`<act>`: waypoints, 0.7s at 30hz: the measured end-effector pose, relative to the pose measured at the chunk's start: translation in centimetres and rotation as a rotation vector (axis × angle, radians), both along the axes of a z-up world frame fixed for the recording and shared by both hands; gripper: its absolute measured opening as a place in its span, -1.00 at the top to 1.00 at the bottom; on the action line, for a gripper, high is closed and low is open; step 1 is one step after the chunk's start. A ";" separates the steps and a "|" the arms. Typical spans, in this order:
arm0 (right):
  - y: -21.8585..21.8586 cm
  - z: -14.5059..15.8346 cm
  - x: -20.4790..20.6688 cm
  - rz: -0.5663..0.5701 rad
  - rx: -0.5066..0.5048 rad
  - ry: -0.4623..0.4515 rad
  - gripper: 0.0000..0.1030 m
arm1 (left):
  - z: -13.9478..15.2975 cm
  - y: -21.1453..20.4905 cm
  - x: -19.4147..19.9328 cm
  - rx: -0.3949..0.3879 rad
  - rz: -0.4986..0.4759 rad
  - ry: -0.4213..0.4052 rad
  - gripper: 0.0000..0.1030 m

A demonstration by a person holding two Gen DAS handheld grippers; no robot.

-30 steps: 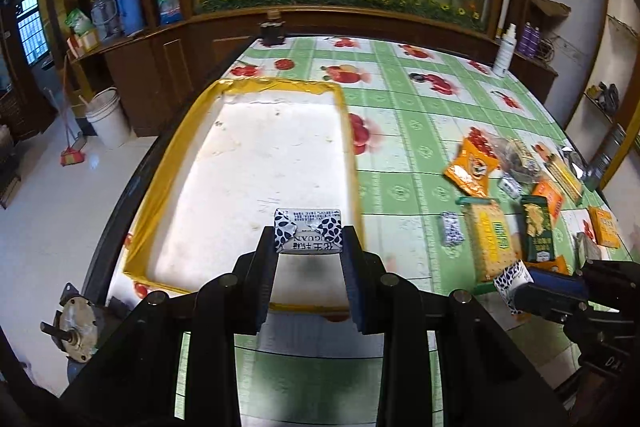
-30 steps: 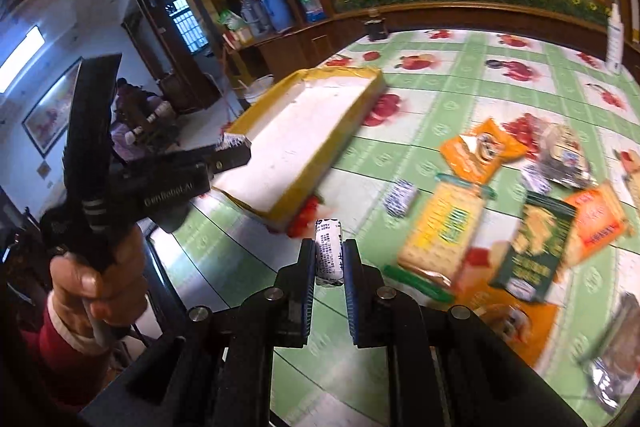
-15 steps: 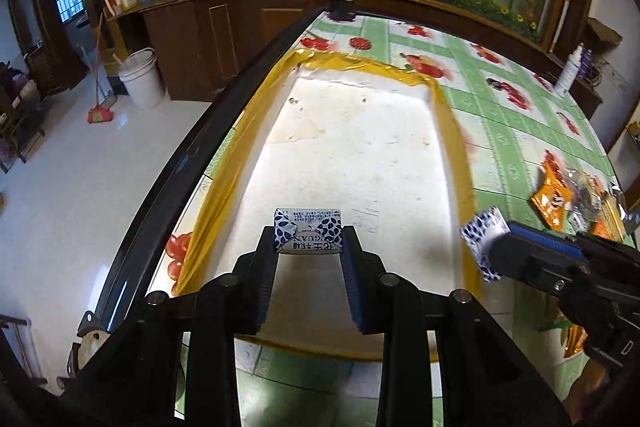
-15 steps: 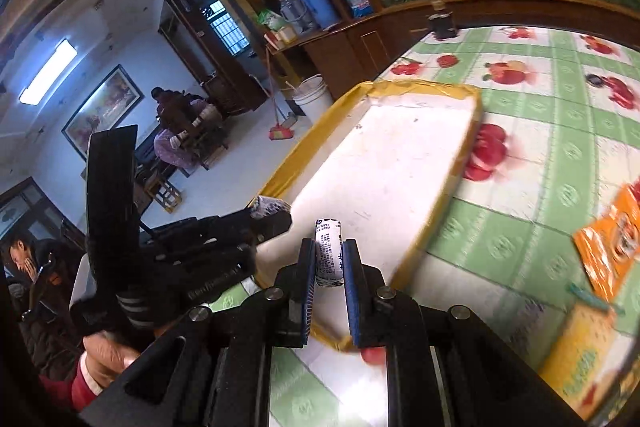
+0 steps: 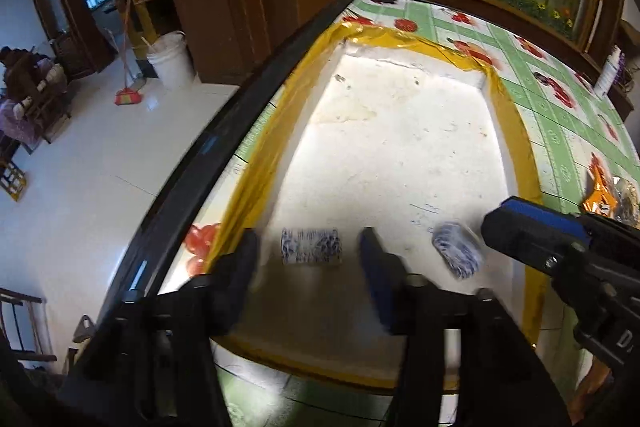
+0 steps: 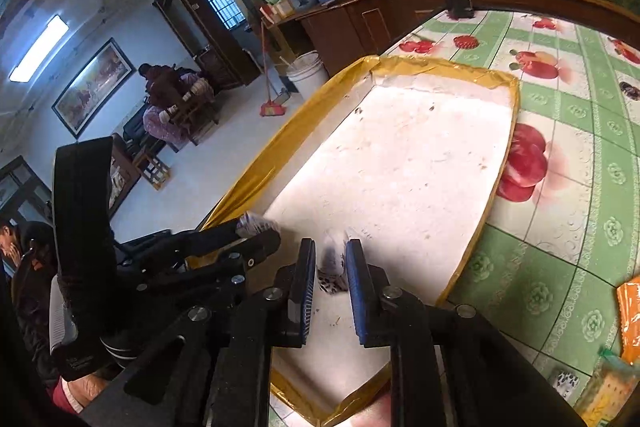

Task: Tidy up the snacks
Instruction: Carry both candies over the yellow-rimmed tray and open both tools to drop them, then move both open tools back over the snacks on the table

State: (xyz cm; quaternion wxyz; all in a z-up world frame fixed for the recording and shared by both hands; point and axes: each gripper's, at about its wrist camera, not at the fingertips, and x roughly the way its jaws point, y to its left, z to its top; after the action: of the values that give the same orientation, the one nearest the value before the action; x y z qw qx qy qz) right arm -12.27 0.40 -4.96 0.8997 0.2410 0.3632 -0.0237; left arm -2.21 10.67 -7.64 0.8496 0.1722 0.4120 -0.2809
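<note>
A white tray with a gold rim lies on the table's left side. Over its near end my left gripper has its jaws opening. A blue-and-white snack packet, blurred, sits loose between its fingers above the tray floor. To the right, a second blue-and-white packet is on or just above the tray floor, just off the tip of my right gripper. In the right wrist view my right gripper is opening. That packet lies between its blue pads without being pressed. My left gripper is beside it.
Other snacks lie on the green fruit-print tablecloth to the right: an orange packet, a cracker pack and a small packet. The table's dark edge runs along the tray's left side, with floor and a white bucket beyond.
Both grippers moved left over the tray's near end and lower. Both jaws, shut on their packets before, have spread, and the two packets have come free.
</note>
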 end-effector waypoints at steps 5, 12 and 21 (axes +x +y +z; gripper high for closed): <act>-0.6 1.2 -1.4 -0.032 -0.021 -0.033 0.07 | 1.7 0.8 -1.2 -0.021 0.013 -0.082 -0.13; -1.5 4.0 -7.1 -0.113 -0.102 -0.084 -0.07 | 4.6 1.4 -3.8 -0.066 0.002 -0.178 -0.22; -3.0 4.5 -15.5 -0.255 -0.152 -0.068 -0.25 | 5.8 0.1 -6.6 -0.081 -0.053 -0.201 -0.28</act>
State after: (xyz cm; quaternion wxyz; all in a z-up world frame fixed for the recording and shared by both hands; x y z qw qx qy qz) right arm -27.73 -2.57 -0.48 0.9169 0.2170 0.2959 -0.1570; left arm -8.82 10.81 -1.86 0.8852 0.1756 0.3083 -0.3008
